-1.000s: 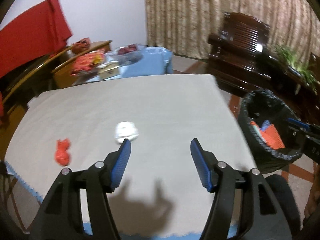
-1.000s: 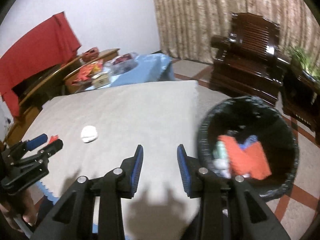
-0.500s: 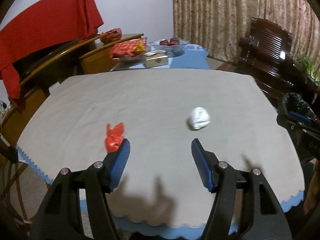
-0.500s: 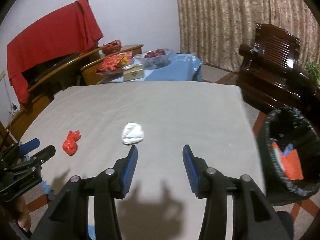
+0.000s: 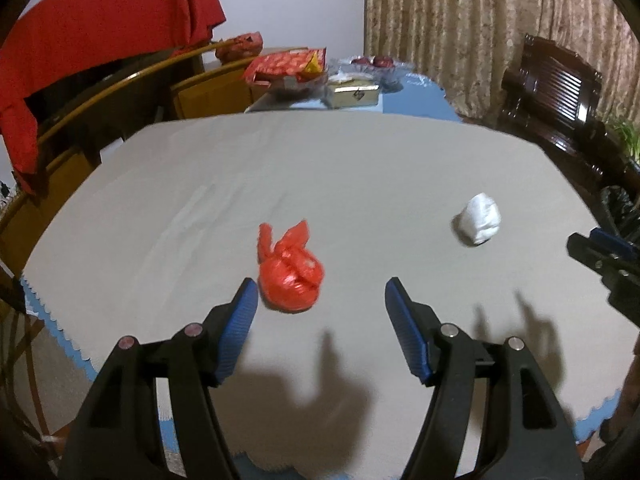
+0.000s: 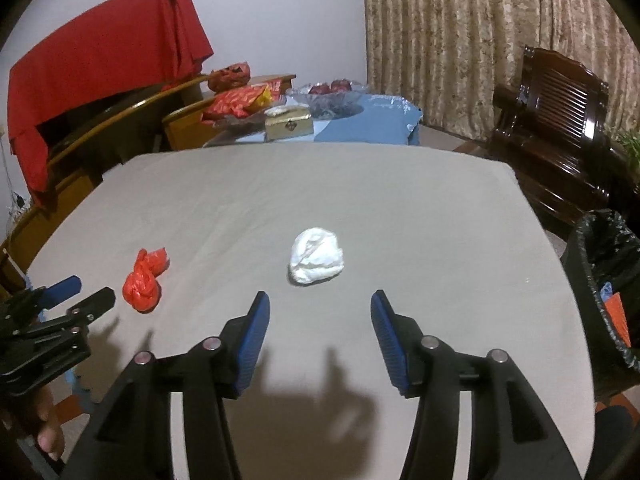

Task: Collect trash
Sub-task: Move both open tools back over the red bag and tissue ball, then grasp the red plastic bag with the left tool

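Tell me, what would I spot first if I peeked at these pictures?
Probably the bright red plastic bag crumpled on the grey tablecloth, just ahead of the open left gripper. Next, the white paper ball ahead of the open right gripper, whose jaws have just been widening, and the black-lined bin beside the table's right edge.

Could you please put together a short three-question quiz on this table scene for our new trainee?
1. Which item lies just ahead of the left gripper?
2. True or false: the white paper wad is already inside the black bin.
3. How many loose pieces of trash lie on the grey tablecloth?

Key:
1. The red plastic bag.
2. False; it lies on the cloth ahead of the right gripper.
3. Two.
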The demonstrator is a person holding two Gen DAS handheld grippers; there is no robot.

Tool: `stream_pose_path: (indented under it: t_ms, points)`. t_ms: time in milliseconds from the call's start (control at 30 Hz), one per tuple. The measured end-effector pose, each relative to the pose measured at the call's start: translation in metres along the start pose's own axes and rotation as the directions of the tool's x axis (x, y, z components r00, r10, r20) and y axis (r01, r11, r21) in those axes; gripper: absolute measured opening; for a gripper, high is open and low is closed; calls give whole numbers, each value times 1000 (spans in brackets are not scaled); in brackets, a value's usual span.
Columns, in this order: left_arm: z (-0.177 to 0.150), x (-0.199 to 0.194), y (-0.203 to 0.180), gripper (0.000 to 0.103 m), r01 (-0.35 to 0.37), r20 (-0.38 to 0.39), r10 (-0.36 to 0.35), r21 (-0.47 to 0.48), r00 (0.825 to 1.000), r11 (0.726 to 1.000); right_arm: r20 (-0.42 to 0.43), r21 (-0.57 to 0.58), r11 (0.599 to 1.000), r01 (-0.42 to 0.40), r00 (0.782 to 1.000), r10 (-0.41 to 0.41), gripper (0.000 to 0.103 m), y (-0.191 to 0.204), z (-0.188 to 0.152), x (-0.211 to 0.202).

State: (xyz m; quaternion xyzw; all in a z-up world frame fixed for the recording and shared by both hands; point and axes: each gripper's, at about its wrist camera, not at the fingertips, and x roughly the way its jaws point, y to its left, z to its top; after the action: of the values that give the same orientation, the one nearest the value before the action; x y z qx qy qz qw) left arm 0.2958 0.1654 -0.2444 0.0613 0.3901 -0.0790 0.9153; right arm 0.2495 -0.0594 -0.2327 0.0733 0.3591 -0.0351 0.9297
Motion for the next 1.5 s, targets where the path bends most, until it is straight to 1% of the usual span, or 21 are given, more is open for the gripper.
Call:
stream_pose_path:
  t_ms: [133, 300, 467, 533, 633, 700, 767, 833, 900, 1000, 1033, 1067, 1133, 1167, 1233, 1300, 1333, 1367, 1400, 1500]
  points:
    - [-9, 27, 15, 65, -4, -23, 4, 2, 1000, 1000, -22, -11, 1000, -1, 1000, 1, 52, 13, -5, 15]
    - [-15, 60, 32, 65, 0, -54, -1, -11, 999, 1000, -21, -38, 999, -6, 1000, 5, 52, 27, -6, 29]
    - [-14, 83, 34, 65, 11, -86, -10, 16, 996, 1000, -32, -28, 1000, -3, 1000, 2, 52, 30, -4, 46]
    - [-13, 93, 35, 65, 14, -109, -11, 27, 994, 1000, -35, -20, 1000, -1, 999, 0, 52, 30, -3, 53]
    - [-7, 103, 39, 62, 32, -155, -28, 21, 987, 999, -37, -15, 1000, 3, 999, -4, 52, 28, 0, 62]
    - [-2, 109, 42, 59, 17, -184, -10, 34, 983, 999, -36, -11, 1000, 6, 999, -6, 52, 27, 3, 68]
    - [4, 113, 47, 46, 42, -203, -39, 11, 978, 999, -37, -5, 1000, 7, 999, -7, 52, 24, 5, 72]
    - [10, 119, 50, 44, 59, -223, -56, 7, 973, 998, -36, -5, 1000, 14, 999, -14, 52, 22, 6, 76]
    - [16, 122, 50, 44, 61, -237, -55, 18, 970, 998, -38, -1, 1000, 18, 999, -18, 52, 19, 8, 79]
    - [20, 119, 49, 46, 44, -212, -35, 37, 977, 998, -33, 8, 1000, 27, 999, -27, 52, 12, 11, 79]
    - [21, 120, 48, 53, 35, -209, -25, 44, 978, 998, -33, 10, 1000, 27, 999, -27, 52, 11, 12, 79]
    - [22, 122, 48, 58, 32, -210, -22, 44, 977, 999, -30, 12, 1000, 27, 999, -27, 52, 10, 12, 78]
    - [25, 124, 47, 59, 32, -213, -22, 46, 977, 998, -26, 10, 1000, 27, 999, -27, 52, 9, 12, 76]
    - [25, 125, 46, 62, 31, -215, -20, 50, 976, 998, -27, 9, 1000, 26, 999, -26, 52, 9, 12, 76]
    - [26, 127, 45, 64, 24, -210, -13, 52, 978, 998, -28, 7, 1000, 25, 999, -25, 52, 9, 13, 76]
    - [27, 129, 45, 64, 18, -208, -7, 51, 978, 999, -29, 6, 1000, 25, 999, -25, 52, 9, 14, 78]
    - [28, 129, 46, 57, 12, -204, -2, 47, 979, 999, -30, 6, 1000, 25, 999, -25, 52, 10, 15, 79]
    - [30, 132, 47, 42, 7, -203, 2, 45, 979, 999, -30, 5, 1000, 26, 999, -26, 52, 10, 16, 80]
    - [31, 133, 47, 42, 18, -209, -10, 36, 978, 999, -30, 4, 1000, 26, 999, -26, 52, 10, 16, 81]
    - [33, 130, 42, 38, 25, -173, -19, 34, 985, 999, -27, 1, 1000, 31, 999, -31, 52, 11, 18, 84]
